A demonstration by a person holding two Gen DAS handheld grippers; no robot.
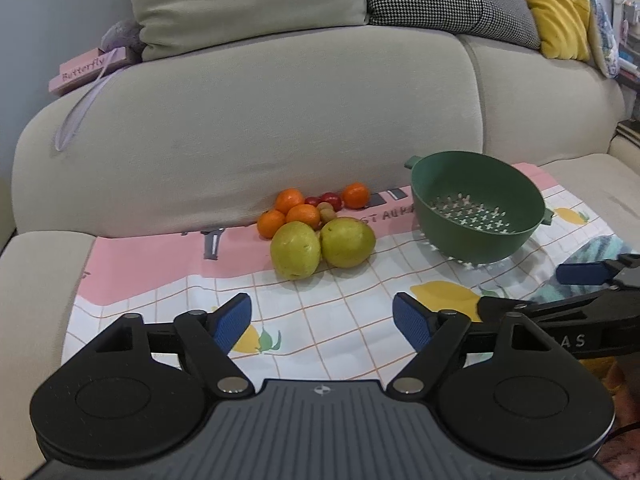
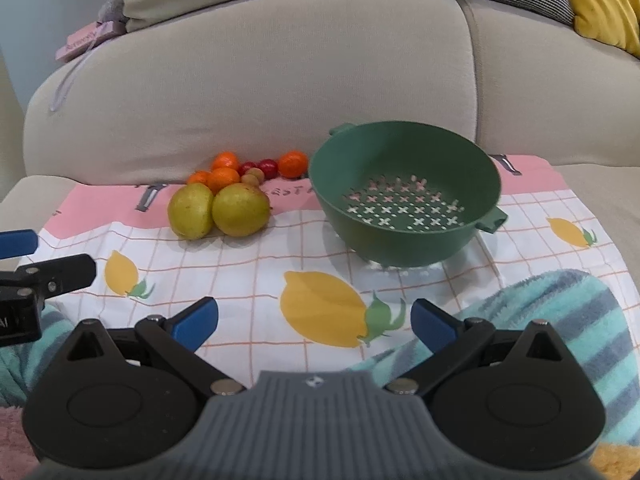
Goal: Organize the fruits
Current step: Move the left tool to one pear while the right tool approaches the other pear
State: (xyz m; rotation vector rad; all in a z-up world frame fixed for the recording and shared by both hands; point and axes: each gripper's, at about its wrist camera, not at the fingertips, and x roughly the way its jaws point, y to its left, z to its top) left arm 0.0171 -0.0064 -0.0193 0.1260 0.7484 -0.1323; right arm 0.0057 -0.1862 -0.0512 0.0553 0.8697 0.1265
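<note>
A pile of fruit lies on the patterned cloth against the sofa back: two yellow-green pears (image 1: pixel 322 248) (image 2: pixel 218 210) in front, several oranges (image 1: pixel 290 208) (image 2: pixel 224 170) and small red fruits (image 1: pixel 324 200) (image 2: pixel 260 168) behind. A green colander (image 1: pixel 478 208) (image 2: pixel 404 192) with nothing in it stands to the right of the pile. My left gripper (image 1: pixel 322 322) hovers open over the cloth, short of the pears, nothing between its blue pads. My right gripper (image 2: pixel 314 326) is open too, nearer me than the colander, and holds nothing. In the left wrist view the right gripper's fingers (image 1: pixel 580 274) show at the right edge.
The cloth (image 1: pixel 352 320) with a lemon print covers the beige sofa seat. A striped teal blanket (image 2: pixel 560 320) lies at the near right. Cushions (image 1: pixel 248 0) lean along the sofa back, and a pink box (image 1: pixel 86 70) rests on the left arm of the sofa.
</note>
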